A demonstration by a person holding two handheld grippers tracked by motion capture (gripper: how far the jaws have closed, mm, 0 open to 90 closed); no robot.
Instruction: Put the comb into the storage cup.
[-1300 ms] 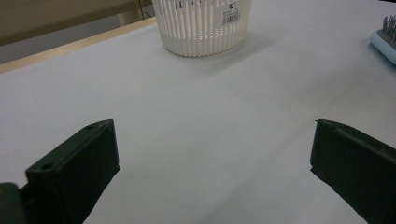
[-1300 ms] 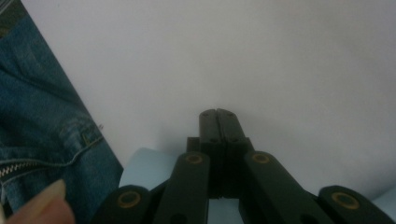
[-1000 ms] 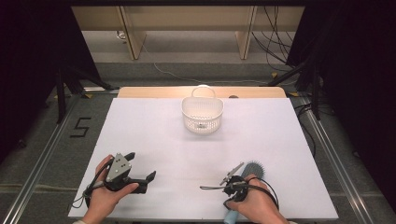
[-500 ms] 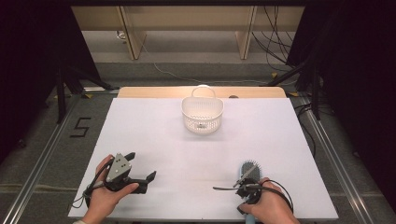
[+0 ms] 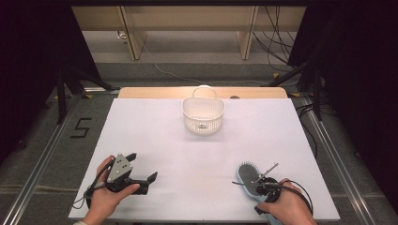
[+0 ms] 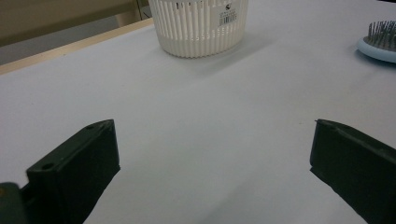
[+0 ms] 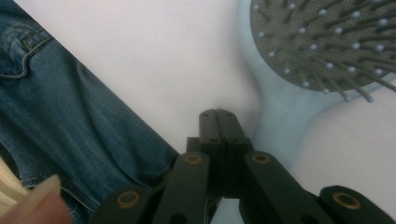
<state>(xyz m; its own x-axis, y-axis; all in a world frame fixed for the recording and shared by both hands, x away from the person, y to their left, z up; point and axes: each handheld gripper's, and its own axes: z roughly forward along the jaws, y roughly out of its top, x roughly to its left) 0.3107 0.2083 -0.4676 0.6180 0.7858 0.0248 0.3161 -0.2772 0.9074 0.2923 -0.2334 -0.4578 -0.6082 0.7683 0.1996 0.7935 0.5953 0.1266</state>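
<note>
A black "5" (image 5: 81, 127) marks the floor left of my table. A barcode sticker (image 6: 227, 17) clings to the white basket (image 6: 201, 32); I can't read its print.

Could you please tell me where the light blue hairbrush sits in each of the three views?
High view: hairbrush at lower right, beside the right gripper.
Left gripper view: its head at the upper right edge.
Right gripper view: upper right, bristles up.
Shared landmark: the white table.
</note>
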